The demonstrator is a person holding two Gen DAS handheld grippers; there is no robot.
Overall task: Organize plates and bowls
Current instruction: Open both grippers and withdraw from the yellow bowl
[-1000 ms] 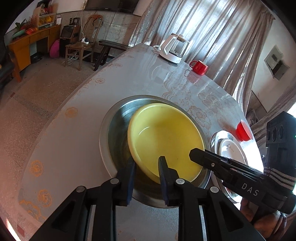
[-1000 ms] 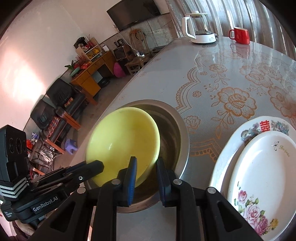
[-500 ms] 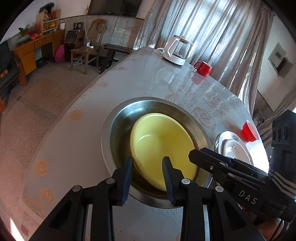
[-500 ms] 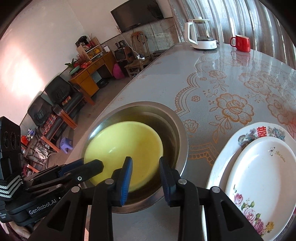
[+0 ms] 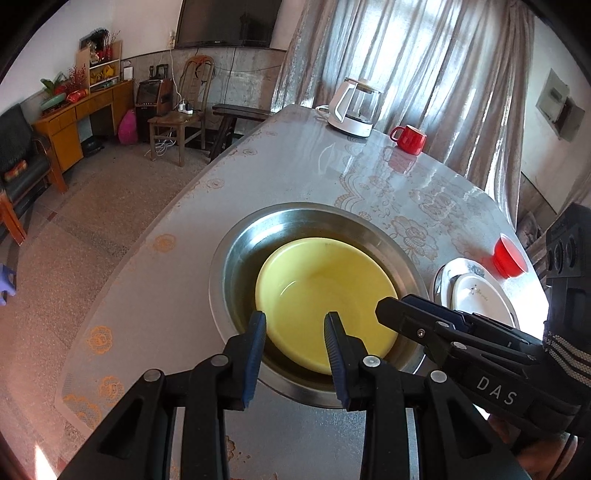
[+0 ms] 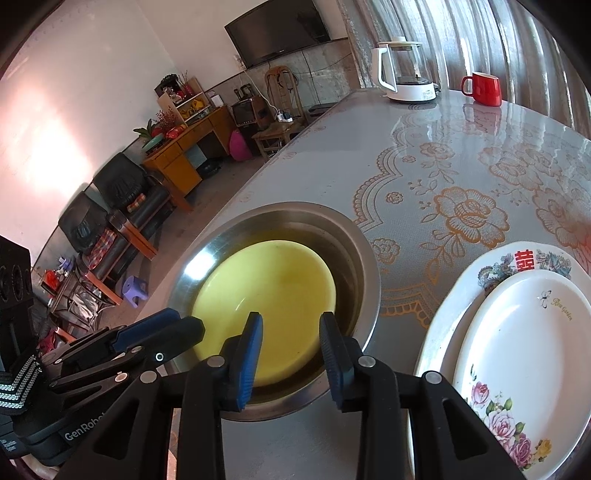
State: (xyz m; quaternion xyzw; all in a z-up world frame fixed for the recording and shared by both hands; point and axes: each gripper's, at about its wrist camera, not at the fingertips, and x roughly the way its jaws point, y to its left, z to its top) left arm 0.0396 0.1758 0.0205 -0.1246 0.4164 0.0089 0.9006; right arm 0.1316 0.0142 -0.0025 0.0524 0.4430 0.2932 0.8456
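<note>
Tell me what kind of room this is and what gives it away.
Most likely the living and dining room of a home. A wall-mounted television hangs above a wooden sideboard and black armchairs, and the table wears a floral cloth and holds a kettle and a red mug.

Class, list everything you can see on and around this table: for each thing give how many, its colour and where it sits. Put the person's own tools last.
Yellow bowl: one, yellow, nested inside the steel basin.
Steel basin: one, silver, near table edge.
Plates: two, white floral, stacked right of the basin.
Red mug: one, far end.
Kettle: one, white and glass, beside the mug.
Small red cup: one, beyond the plates.
Table: one, grey floral cover.
Left gripper: open, over the bowl.
Right gripper: open, over the bowl.
</note>
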